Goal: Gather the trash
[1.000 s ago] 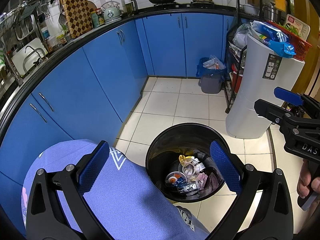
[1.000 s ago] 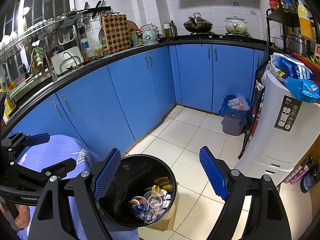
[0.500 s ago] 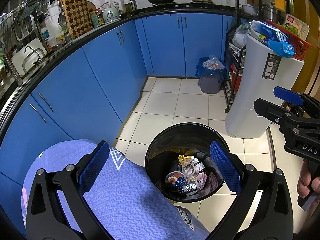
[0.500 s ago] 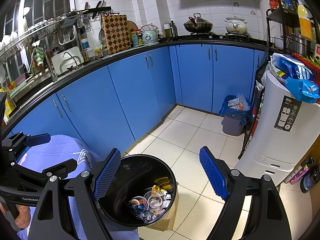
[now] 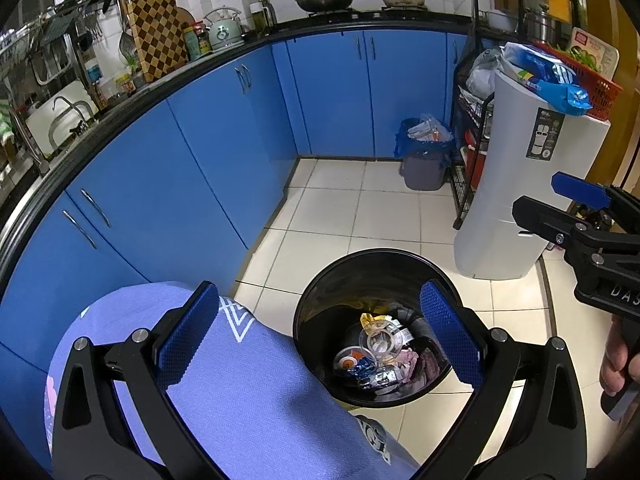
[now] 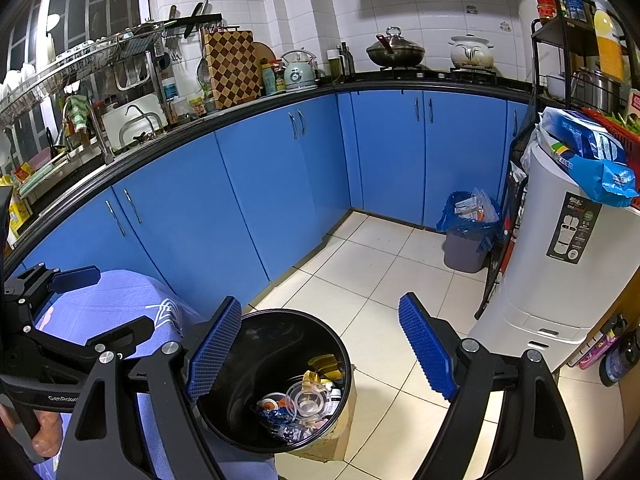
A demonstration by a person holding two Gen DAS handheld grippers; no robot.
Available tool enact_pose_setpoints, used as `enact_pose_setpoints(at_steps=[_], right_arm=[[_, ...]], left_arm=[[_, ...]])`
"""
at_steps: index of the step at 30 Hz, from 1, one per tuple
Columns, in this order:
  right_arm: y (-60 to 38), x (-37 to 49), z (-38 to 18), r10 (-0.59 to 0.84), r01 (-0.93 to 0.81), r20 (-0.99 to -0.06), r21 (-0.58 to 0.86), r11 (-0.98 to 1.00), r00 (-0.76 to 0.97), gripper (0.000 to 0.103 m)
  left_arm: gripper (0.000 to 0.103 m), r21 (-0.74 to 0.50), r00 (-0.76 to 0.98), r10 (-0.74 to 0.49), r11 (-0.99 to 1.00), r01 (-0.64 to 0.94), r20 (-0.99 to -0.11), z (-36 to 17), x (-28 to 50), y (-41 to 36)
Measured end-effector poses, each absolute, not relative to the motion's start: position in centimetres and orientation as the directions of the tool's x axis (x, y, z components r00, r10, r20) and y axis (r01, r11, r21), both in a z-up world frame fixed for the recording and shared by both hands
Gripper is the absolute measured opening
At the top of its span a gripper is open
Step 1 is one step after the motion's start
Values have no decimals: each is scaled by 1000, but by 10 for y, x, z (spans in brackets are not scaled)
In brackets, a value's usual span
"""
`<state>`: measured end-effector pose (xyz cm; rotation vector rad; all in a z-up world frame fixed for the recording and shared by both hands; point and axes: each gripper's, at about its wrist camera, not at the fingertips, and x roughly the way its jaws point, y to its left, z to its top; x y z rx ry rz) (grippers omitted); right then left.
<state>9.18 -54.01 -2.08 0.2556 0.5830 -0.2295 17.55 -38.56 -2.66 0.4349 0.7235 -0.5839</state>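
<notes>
Black bin on floor beside purple cloth, wrappers and cups already inside; left gripper and right gripper both spread, empty; judging collection mostly done, nothing loose visible nearby

Two waste bins stand on the tiled floor: one round black plastic bin holding wrappers, and one grey bin lined with a blue bag. One checkered wooden cutting board, one pale green kettle and two lidded pots sit on the black worktop.
</notes>
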Motion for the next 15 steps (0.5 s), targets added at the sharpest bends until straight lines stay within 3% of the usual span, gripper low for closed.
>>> enact_pose_setpoints(at_steps=[15], right_arm=[[-540, 91, -20, -139, 281, -566, 171, 945, 813, 79]], left_arm=[[99, 133, 559, -340, 756, 640, -757, -28, 178, -384]])
